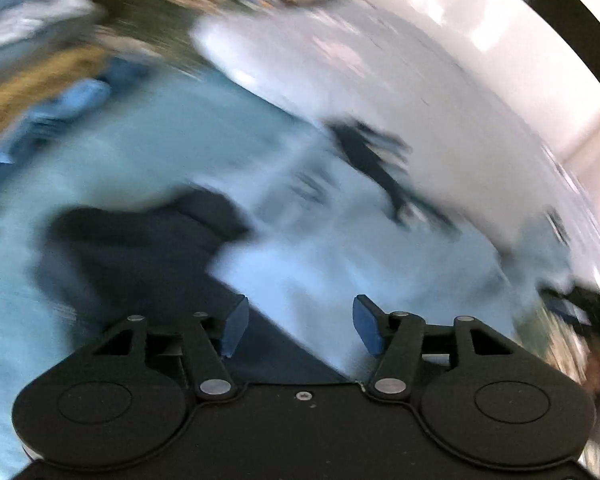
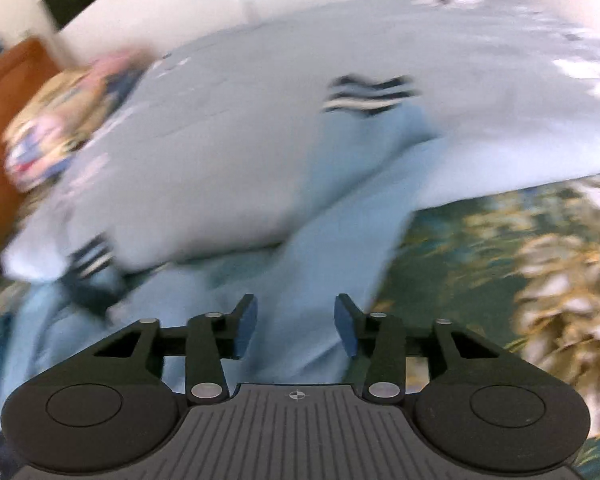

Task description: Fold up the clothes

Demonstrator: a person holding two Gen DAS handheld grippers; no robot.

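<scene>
Pale bedding covers the bed [image 2: 228, 152] beneath me, and everything is smeared by motion. On it lies the garment [image 2: 340, 216], light blue, with dark cuffs striped white [image 2: 370, 94] — one sleeve reaches up the bed, the body spills toward its edge and over, just ahead of my right claw [image 2: 296, 326].

I judge it light and limp, a soft knit that will sag and drag rather than hold a shape. It should not slip from rubber pads, but a pinch of one layer will stretch it. Best hold: a hem or cuff, where the cloth is thicker, one claw at each corner.

Both claws are released, jaws standing apart with nothing between them. My left claw [image 1: 300, 326] hangs over blue cloth and a dark patch [image 1: 140, 248] — whether that is a collar, a lining or another piece I cannot tell.

Only the right view shows the patterned green carpet [image 2: 500, 248] below the bed's edge and a wooden panel [image 2: 8, 92] at the far left. Only the left view shows the heap of other clothes [image 1: 40, 80], tan and blue, beyond the garment. Both catch a bright printed bundle [image 2: 60, 120] at the far side.
</scene>
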